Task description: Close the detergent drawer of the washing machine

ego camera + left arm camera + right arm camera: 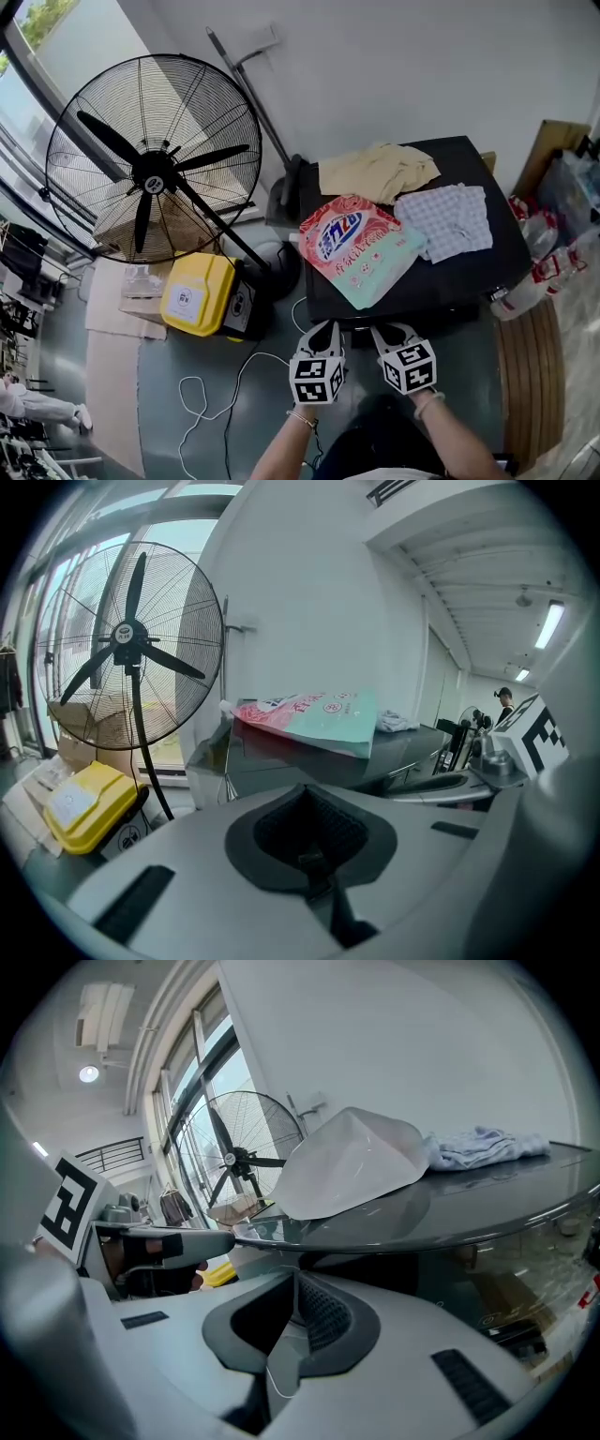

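Grey floor (159, 441) runs up to a white wall. Against that wall stands the dark-topped washer (469, 277), with a fan (155, 159) well off to its left. On the washer's top lie a detergent bag (361, 246) and two cloths (450, 220).

We hold both tongs low at the washer's near edge, tips pointing at its front. The left tongs (324, 328) are by the near left corner, and the right tongs (387, 332) are just beside them, toward the middle of the front. Each gripper view shows the ribbed pads pressed together with nothing between them, so both tongs are clenched and empty.

We cannot pick out the drawer itself. In the head view the washer's top hides the front face. The gripper views show a glossy front panel under the top's edge, but no drawer outline we can be sure of. A dark bit between the two tips, right at the washer's near edge, may be its face; we cannot tell.

We judge that the drawer sits high on the front, straight ahead of the tongs and close to them. Such a drawer slides along a line square to the washer's front. The push must therefore go straight away from us, into the washer, with clenched tips flat on its face. Both tongs look about equally near, so whichever stands squarely before the drawer should push.
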Available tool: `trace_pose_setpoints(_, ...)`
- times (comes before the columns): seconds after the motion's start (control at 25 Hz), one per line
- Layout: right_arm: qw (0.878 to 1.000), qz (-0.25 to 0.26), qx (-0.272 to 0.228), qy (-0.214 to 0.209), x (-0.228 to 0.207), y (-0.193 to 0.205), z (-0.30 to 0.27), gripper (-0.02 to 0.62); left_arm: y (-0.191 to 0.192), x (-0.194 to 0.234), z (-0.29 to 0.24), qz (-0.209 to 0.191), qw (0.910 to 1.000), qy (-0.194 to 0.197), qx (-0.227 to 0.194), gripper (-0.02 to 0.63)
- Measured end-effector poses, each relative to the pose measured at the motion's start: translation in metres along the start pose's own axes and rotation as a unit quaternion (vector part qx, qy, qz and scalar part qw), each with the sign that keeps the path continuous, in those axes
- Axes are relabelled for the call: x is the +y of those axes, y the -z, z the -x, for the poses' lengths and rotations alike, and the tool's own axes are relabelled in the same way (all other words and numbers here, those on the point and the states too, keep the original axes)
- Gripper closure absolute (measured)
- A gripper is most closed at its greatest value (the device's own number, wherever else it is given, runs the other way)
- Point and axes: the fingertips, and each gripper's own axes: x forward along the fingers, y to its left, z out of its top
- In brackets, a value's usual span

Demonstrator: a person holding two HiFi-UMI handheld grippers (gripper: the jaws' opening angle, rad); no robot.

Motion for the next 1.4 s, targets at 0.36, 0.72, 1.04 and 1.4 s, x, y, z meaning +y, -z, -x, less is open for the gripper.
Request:
trace_pose_setpoints(0.36, 1.0, 0.021, -0.002, -0.016, 0.001, -0.002, 0.013, 0.568, -0.012, -0.002, 0.015, -0.006, 0.9997, -0.021, -0.009, 0.591)
trace_pose_setpoints(0.72, 0.999, 0.024, -0.028, -0.015, 0.008, -0.012, 0.037, 0.568, -0.022, -0.011, 0.04, -0.019, 0.9994, -0.021, -0.022, 0.591)
trace_pose_setpoints(1.04, 0.997, 0.036, -0.062, 0.014, 0.023, -0.023, 0.069, 0.568, -0.03, -0.025, 0.075, -0.03, 0.9985, -0.003, -0.047, 0.591)
trace_pose_setpoints(1.4, 0.993, 0.045, -0.098, 0.037, 0.058, -0.024, 0.113, 0.569, -0.028, -0.033, 0.13, -0.034, 0.9963, 0.009, -0.079, 0.591)
